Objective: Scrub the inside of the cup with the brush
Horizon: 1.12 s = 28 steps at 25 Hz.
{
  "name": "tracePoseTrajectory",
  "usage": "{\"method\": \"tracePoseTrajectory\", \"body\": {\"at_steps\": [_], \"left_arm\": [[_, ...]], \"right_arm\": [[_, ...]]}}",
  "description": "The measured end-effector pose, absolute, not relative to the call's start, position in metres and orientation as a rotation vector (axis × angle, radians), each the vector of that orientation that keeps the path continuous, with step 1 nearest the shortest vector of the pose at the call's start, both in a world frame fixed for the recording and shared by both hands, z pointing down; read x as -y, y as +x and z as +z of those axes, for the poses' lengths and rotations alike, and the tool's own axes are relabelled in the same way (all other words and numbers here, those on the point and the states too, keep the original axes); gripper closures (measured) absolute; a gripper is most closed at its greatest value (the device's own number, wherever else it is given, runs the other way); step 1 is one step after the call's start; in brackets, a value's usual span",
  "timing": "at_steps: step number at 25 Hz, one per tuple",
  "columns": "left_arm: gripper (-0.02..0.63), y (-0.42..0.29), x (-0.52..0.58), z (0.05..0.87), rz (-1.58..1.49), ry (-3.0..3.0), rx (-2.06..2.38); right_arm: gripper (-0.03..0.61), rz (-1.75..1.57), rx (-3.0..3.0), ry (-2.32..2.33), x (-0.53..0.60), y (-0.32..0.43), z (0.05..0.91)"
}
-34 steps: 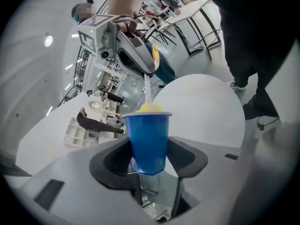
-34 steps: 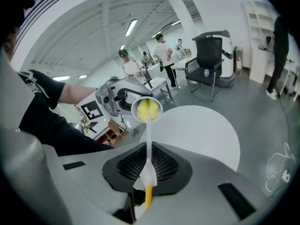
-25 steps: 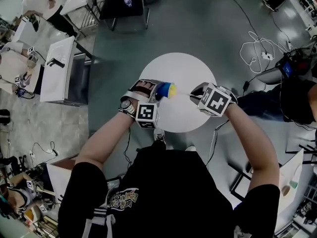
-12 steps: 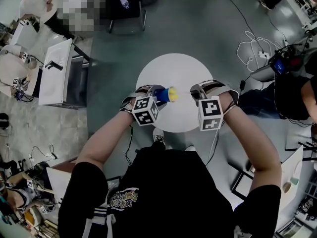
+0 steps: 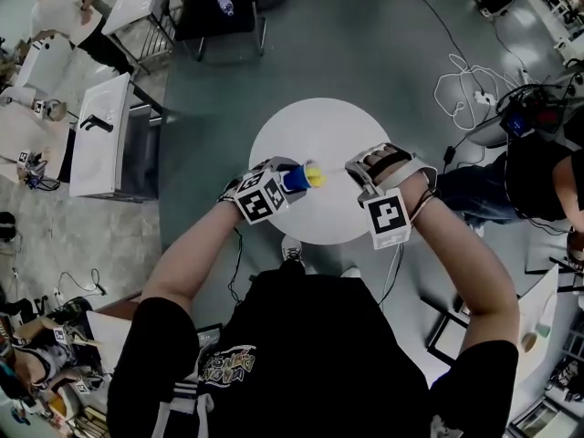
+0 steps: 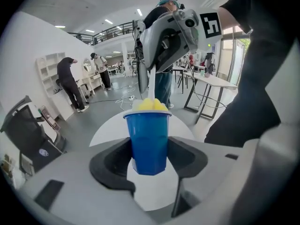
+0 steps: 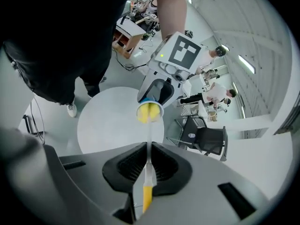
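Note:
A blue cup point(image 6: 149, 142) sits between the jaws of my left gripper point(image 6: 149, 159), which is shut on it and holds it above the round white table point(image 5: 333, 135). In the head view the blue cup point(image 5: 294, 179) lies tilted toward the right, with my left gripper point(image 5: 274, 185) behind it. The brush's yellow sponge head point(image 7: 149, 112) fills the cup's mouth. Its thin white handle point(image 7: 148, 165) runs back into my right gripper point(image 7: 147, 172), which is shut on it. In the head view my right gripper point(image 5: 358, 170) faces the cup from the right.
A black office chair point(image 5: 224, 7) stands beyond the table. White desks point(image 5: 105, 135) and people stand at the far left. Cables point(image 5: 474, 94) trail over the floor at the right. A seated person point(image 5: 538, 172) is close at the right of the table.
Both grippers have rolled about their own axes, so their marker cubes face differently. The cup and the brush have stayed over the same part of the table.

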State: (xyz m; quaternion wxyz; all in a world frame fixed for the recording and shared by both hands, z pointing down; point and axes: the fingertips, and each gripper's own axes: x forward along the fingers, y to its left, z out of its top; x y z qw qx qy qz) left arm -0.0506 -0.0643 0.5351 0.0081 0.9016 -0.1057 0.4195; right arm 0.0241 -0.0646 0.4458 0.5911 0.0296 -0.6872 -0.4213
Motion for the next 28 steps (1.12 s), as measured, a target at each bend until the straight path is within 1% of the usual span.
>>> {"method": "tracePoseTrajectory", "body": {"at_steps": [7, 12, 16, 19, 23, 28], "left_arm": [[0.376, -0.042, 0.072, 0.525, 1.216, 2.916, 0.434], [0.376, -0.037, 0.074, 0.524, 1.190, 2.970, 0.466], [0.376, -0.036, 0.077, 0.527, 1.184, 2.948, 0.527], [0.376, -0.041, 0.085, 0.527, 1.137, 2.912, 0.599], [0.376, -0.048, 0.099, 0.516, 0.953, 2.875, 0.785], [0.376, -0.059, 0.109, 0.503, 0.712, 2.832, 1.015]], "right_arm": [[0.535, -0.831, 1.714, 0.141, 0.065, 0.041, 0.444], [0.535, -0.797, 1.717, 0.148, 0.062, 0.054, 0.442], [0.535, -0.771, 1.718, 0.186, 0.063, 0.073, 0.435], [0.535, -0.687, 1.781, 0.283, 0.069, 0.085, 0.427], [0.535, -0.424, 1.963, 0.534, 0.082, 0.100, 0.426], [0.535, 0.097, 2.222, 0.976, 0.100, 0.116, 0.449]]}}
